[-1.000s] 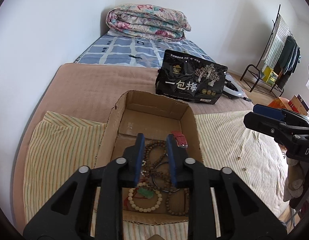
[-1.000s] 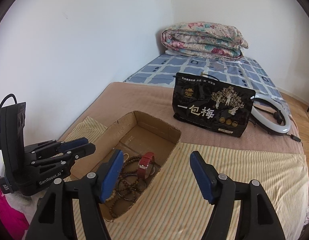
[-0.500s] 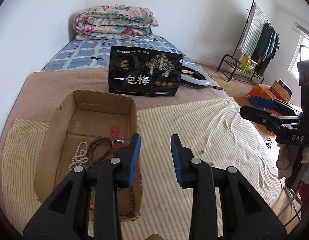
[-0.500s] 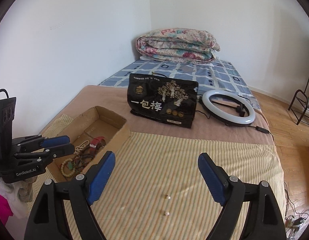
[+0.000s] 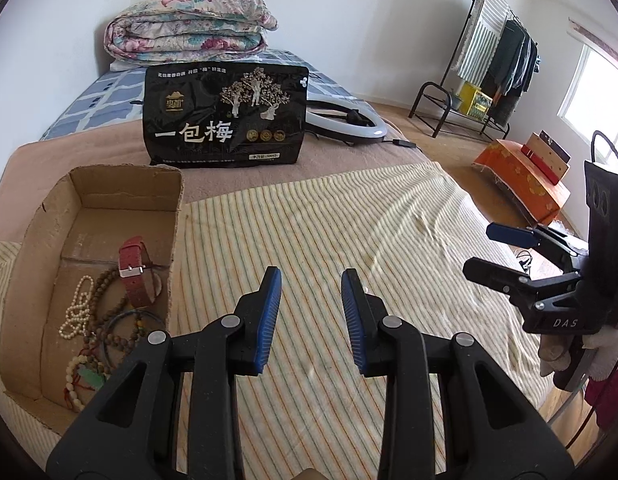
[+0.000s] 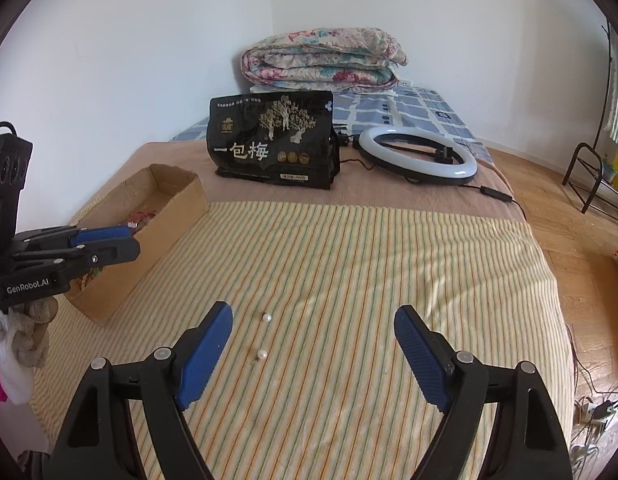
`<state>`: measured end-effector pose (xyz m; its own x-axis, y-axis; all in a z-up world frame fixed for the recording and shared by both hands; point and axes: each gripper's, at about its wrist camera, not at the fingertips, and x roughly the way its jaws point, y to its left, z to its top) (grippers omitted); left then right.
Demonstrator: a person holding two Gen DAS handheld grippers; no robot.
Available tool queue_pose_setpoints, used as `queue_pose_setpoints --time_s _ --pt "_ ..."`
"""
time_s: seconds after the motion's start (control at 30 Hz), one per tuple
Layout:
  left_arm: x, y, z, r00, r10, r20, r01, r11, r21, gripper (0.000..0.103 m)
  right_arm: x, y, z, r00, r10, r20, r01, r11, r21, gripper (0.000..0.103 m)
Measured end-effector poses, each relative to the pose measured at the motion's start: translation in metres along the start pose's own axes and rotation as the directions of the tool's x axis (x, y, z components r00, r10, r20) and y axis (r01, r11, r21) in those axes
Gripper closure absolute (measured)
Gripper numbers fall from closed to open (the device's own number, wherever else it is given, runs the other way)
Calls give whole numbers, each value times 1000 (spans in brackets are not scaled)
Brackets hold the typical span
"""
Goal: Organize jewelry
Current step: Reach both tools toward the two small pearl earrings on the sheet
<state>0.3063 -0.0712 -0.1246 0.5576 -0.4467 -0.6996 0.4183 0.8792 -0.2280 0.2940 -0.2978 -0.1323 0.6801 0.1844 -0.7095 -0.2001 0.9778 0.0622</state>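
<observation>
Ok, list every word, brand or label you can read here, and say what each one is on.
"一包梅": large white characters on the black bag.
"DAS": body of the right gripper.
"GenRobot.AI": body of the left gripper.
The bag's small print, top line, logo and bottom sticker: too small to read.

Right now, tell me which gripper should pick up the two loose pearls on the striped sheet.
Right. The right gripper has both pearls just ahead, inside its wide, slightly closing jaws. The left gripper stands narrower over bare striped sheet beside the cardboard box.
</observation>
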Motion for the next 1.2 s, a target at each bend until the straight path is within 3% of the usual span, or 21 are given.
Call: queue_pose_setpoints --time_s 0.3,0.53,0.93,1.2 --pt "34 -12 -9 999 -6 -53 7 1000 23 72 35 18 -42 993 87 -79 -91 995 -46 50" --pt "50 -12 -13 997 -12 -72 14 1000 28 72 63 29 -52 988 92 -124 -100 993 -58 62" --pt "64 -12 -14 996 -28 -84 30 999 23 72 82 38 -48 988 68 -140 -80 993 -86 70" --pt "77 -13 -14 995 -31 -93 33 999 19 72 85 38 -50 991 9 -131 -24 993 -118 91"
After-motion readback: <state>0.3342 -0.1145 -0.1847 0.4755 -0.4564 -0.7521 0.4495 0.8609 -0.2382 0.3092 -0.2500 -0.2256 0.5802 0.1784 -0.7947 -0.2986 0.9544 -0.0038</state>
